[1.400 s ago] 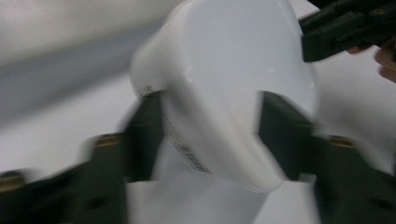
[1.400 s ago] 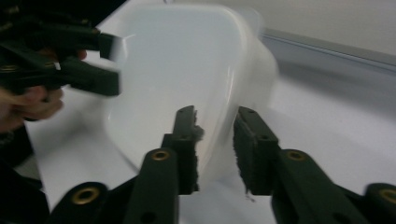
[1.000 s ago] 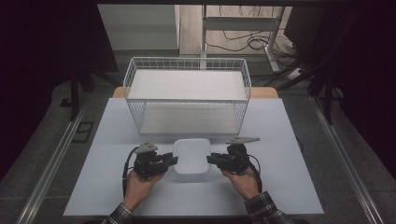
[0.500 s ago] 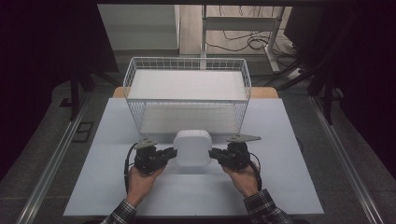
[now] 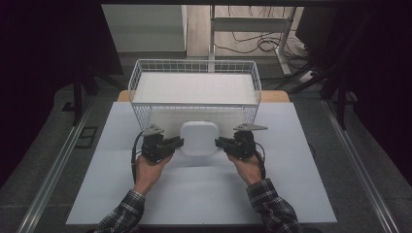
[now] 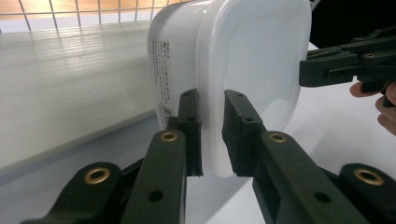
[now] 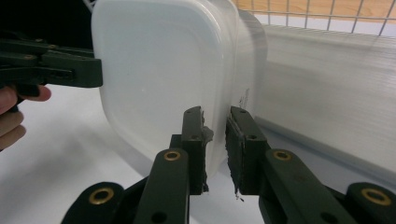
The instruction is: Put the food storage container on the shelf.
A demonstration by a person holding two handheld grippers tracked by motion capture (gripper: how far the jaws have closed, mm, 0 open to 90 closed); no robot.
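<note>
Progress looks roughly halfway, judging from how things lie. At the left of the high view, the left gripper point(image 5: 176, 142) is clamped on the left rim of the box point(image 5: 198, 138), a white plastic container with rounded corners; in the left gripper view its 2 jaws pinch the lid's edge, nearly together, with only the thin rim between them. The box is off the table point(image 5: 97, 184), tipped so that its lid faces the person and its bottom faces the basket point(image 5: 194, 65); a soft shadow lies on the white surface beneath it. It hangs just in front of the basket's near wire wall, not yet above the rim and not inside. At the right, the right gripper point(image 5: 221, 143) pinches the opposite rim the same way; the right gripper view shows its jaws nearly closed on the lid's edge, with some frayed padding on 1 jaw. So the pick-up with both grippers seems done and the grasp looks even on both sides. What is left, by my reading, is to raise the box over the near wall, carry it forward above the basket's white lined floor, lower it in and let go with both grippers.
</note>
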